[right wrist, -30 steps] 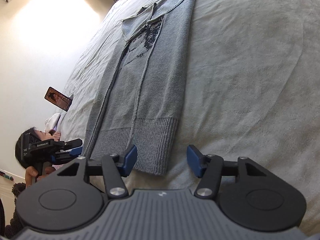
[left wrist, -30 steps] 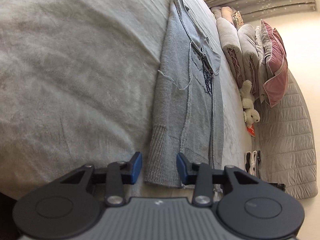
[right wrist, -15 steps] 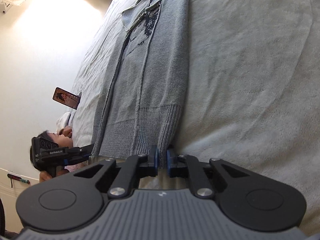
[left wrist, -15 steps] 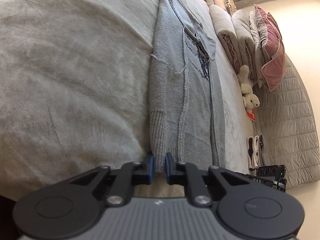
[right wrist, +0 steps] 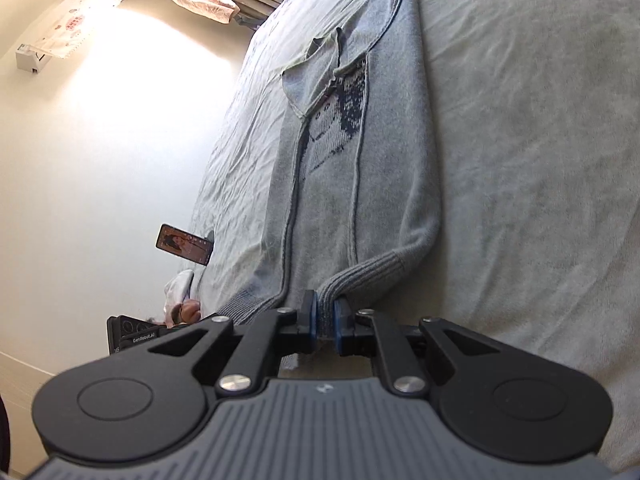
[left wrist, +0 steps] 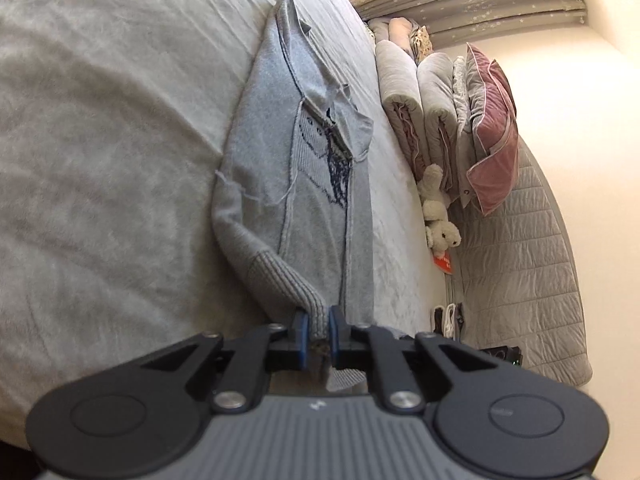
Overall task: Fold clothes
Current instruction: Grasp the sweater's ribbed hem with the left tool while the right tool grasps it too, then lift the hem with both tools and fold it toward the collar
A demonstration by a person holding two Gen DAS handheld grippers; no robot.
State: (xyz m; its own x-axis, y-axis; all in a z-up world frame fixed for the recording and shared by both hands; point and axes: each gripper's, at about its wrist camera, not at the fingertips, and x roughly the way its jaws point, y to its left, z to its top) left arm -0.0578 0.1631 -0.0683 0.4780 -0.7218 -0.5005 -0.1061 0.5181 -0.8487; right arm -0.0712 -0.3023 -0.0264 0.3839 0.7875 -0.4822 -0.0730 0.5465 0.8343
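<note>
A grey knit sweater (left wrist: 304,184) with a dark pattern on its chest lies lengthwise on the grey bed (left wrist: 100,160), sleeves folded in. My left gripper (left wrist: 319,330) is shut on one corner of its ribbed hem and holds it lifted off the bed. My right gripper (right wrist: 326,322) is shut on the other corner of the hem, also lifted. The sweater (right wrist: 352,152) stretches away from both grippers, its collar at the far end. The hem curls up between the pads.
Folded quilts (left wrist: 416,100), a pink pillow (left wrist: 492,132) and a white plush toy (left wrist: 438,220) are stacked by the padded headboard (left wrist: 532,280). In the right wrist view a phone (right wrist: 184,244) and a person's hand (right wrist: 188,310) sit beyond the bed's left edge.
Both grippers went from open to shut on the sweater's hem corners, then lifted them; the hem now rises off the bed and bends toward the collar.
</note>
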